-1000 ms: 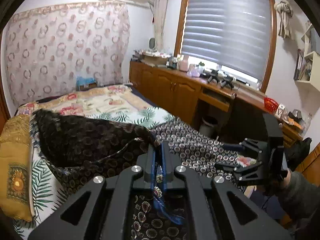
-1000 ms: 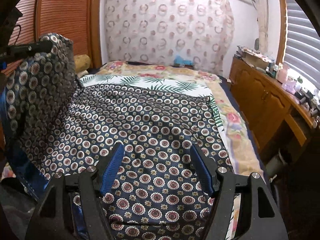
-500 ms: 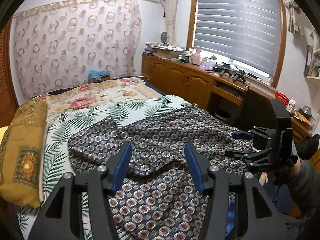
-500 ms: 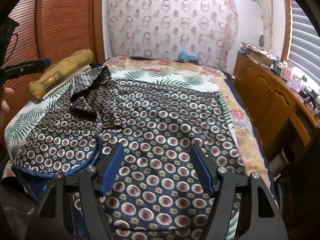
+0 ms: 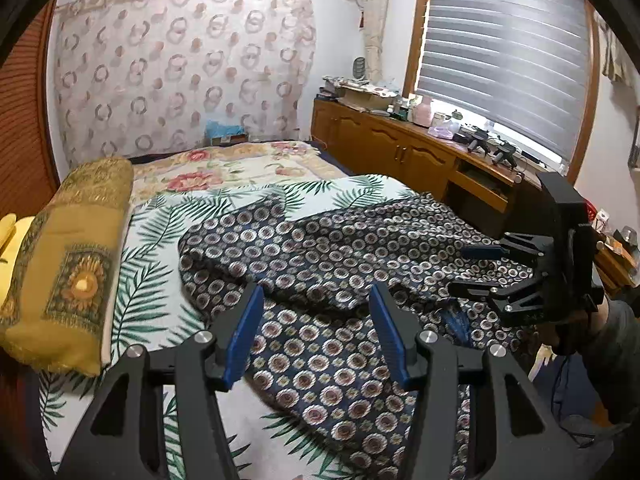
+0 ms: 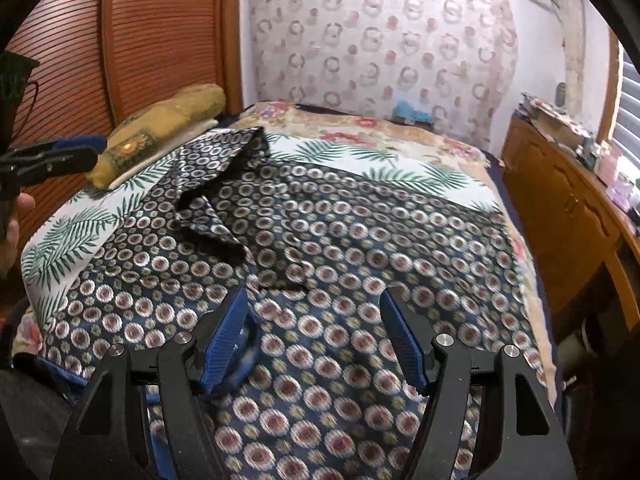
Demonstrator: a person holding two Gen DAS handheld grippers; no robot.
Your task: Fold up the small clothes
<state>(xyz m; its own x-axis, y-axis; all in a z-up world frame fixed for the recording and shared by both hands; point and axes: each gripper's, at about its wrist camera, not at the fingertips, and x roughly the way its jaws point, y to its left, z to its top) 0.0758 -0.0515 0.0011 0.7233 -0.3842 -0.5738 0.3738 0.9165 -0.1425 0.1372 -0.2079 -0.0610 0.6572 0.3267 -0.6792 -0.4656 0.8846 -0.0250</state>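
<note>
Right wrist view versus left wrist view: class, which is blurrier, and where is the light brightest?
Right wrist view: the patterned garment is smeared near the lens. Left wrist view: the garment is sharper; daylight glares under the window blind. Both views: fisheye bending, dark corners.

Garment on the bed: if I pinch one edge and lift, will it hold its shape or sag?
Likely sag: the garment lies in soft creases, one corner flopped over itself. Probably light, since it drapes thin over the bedspread. It may slide off the pads; the weave looks smooth, though that is uncertain.
</note>
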